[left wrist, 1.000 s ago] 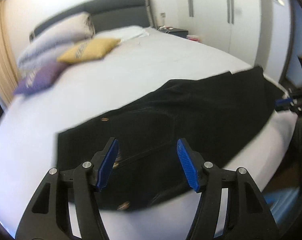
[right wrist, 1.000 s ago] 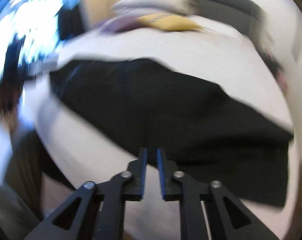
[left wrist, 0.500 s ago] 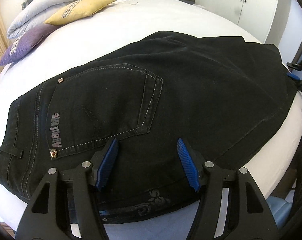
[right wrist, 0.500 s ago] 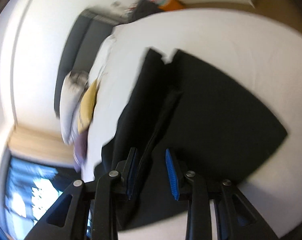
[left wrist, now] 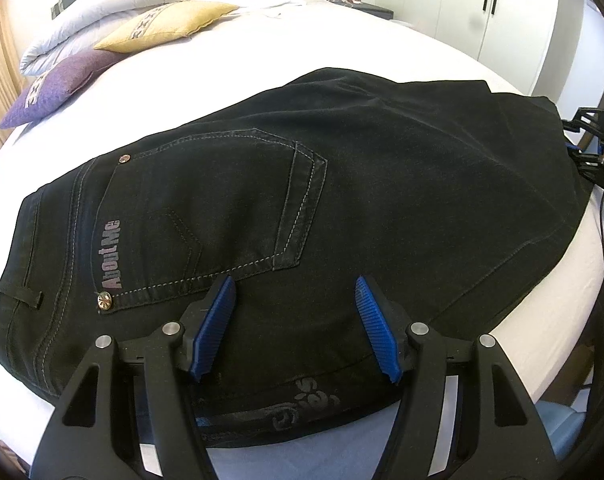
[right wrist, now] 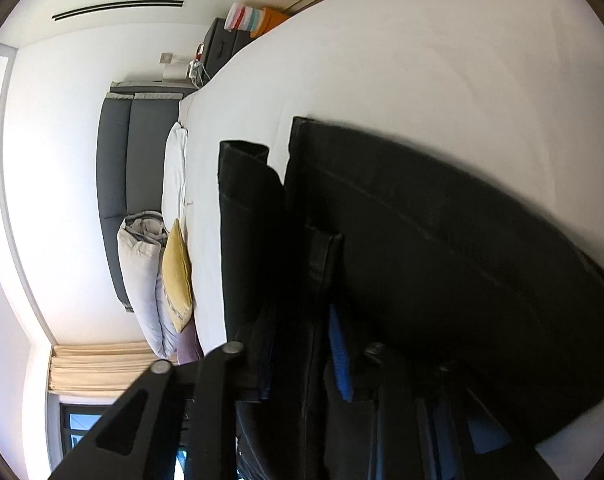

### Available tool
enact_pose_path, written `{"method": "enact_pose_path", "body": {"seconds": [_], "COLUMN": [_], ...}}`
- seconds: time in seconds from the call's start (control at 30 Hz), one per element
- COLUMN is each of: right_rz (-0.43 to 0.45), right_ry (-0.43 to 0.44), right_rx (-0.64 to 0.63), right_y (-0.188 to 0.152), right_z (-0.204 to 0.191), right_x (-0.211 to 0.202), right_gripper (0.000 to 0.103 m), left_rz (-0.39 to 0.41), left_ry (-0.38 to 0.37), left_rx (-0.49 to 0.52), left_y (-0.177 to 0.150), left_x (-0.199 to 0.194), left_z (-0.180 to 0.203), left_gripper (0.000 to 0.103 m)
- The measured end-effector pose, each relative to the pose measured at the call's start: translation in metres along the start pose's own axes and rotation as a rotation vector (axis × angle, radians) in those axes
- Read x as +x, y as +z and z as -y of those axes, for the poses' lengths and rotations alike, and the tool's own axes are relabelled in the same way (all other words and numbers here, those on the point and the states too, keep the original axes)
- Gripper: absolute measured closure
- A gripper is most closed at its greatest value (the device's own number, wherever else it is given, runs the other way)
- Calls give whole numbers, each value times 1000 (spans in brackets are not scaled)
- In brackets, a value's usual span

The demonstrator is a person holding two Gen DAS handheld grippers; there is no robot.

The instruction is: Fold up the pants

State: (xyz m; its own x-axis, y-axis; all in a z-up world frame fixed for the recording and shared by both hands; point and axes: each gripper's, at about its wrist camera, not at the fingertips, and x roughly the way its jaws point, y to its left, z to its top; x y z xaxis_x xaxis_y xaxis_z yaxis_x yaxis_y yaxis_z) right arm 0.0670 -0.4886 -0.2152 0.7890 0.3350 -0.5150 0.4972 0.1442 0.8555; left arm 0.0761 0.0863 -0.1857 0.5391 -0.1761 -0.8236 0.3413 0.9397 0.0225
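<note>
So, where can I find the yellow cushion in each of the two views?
Left wrist view: yellow cushion at upper left, near the headboard, above the purple cushion.
Right wrist view: the picture is rolled sideways; it stands on edge at left centre.
Shared landmark: the white pillows beside it.

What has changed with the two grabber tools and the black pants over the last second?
The left gripper dropped closer over the waist end of the pants, its fingers open and holding nothing. The right gripper swung to the leg ends and rolled onto its side; it is closing, with a fold of the hem between its fingers. The pants stayed flat on the bed; the pillows did not move.
</note>
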Motion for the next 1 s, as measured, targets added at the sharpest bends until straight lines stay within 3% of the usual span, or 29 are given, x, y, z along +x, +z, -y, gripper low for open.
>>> {"method": "enact_pose_path", "body": {"seconds": [0.07, 0.1, 0.23, 0.43, 0.57, 0.7, 1.0], "right_rz": [-1, -5, 13, 139, 167, 152, 180], "right_ry": [3, -1, 10, -1, -42, -82, -87], "right_rx": [-2, -5, -59, -222, -236, -162, -212], "right_y": [2, 3, -1, -16, -30, -31, -31], "right_z": [2, 4, 5, -17, 0, 41, 21], "right_x": [4, 6, -1, -57, -84, -78, -85], "right_gripper": [100, 101, 99, 99, 100, 101, 100], "left_rz": [2, 1, -5, -1, -3, -10, -46], "left_ry": [3, 4, 10, 33, 57, 72, 80], "left_rx": [-3, -4, -2, -2, -11, -7, 0], "left_y": [0, -1, 0, 1, 3, 4, 11], "left_x": [0, -1, -1, -1, 0, 1, 0], "left_z": [1, 0, 1, 5, 10, 14, 17], "left_gripper": [41, 41, 41, 40, 37, 37, 35]}}
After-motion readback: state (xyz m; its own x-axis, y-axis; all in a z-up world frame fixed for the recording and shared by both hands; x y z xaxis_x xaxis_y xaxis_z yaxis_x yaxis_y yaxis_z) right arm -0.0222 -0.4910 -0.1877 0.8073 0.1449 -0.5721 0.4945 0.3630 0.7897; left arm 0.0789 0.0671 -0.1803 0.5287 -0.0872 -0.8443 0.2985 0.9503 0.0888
